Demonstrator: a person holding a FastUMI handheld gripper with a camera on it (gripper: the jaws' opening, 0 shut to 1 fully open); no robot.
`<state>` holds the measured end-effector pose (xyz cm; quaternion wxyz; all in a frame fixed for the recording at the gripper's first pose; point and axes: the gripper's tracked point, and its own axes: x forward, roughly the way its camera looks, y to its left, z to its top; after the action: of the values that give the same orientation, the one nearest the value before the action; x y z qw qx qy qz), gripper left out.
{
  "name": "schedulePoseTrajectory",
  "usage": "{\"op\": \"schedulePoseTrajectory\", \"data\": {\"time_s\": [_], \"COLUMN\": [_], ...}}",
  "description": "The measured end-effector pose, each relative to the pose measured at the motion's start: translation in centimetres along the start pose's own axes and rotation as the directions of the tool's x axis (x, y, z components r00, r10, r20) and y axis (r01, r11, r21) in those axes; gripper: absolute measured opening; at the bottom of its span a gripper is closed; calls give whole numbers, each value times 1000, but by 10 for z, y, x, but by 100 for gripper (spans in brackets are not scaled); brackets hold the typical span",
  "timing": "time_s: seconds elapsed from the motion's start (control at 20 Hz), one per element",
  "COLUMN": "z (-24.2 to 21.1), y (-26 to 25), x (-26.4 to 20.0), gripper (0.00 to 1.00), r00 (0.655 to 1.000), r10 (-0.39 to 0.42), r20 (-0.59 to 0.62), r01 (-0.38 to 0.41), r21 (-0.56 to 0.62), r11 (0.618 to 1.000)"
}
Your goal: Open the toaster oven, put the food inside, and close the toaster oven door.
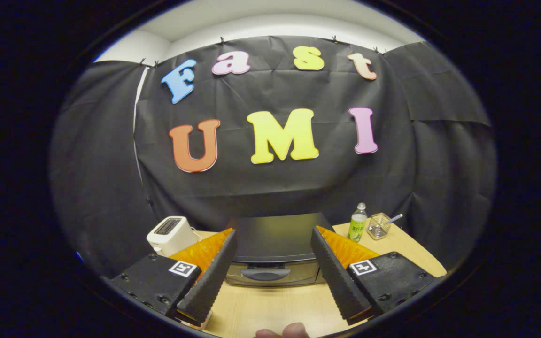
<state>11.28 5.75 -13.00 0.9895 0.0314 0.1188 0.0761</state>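
Note:
A dark toaster oven (275, 239) stands on the wooden table (275, 305) just beyond my fingers, its door shut and its handle (266, 273) facing me low between the fingers. My gripper (273, 237) is open and held above the table, with nothing between its fingers. The two fingers frame the oven's front from the left and right without touching it. No food is visible from here.
A white pop-up toaster (173, 234) sits to the left of the oven. To its right stand a green-labelled bottle (358, 222) and a wire cup (379, 226) holding a utensil. A fingertip (294, 330) of a person shows near me.

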Motion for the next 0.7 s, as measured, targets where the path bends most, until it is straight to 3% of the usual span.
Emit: {"op": "schedulePoseTrajectory", "data": {"time_s": [0.35, 0.7], "z": [-64, -107], "y": [8, 11], "x": [72, 110], "gripper": [100, 100], "r00": [993, 982], "r10": [0, -29], "r20": [-115, -188], "r01": [-1, 19], "r21": [-13, -55], "r11": [1000, 998]}}
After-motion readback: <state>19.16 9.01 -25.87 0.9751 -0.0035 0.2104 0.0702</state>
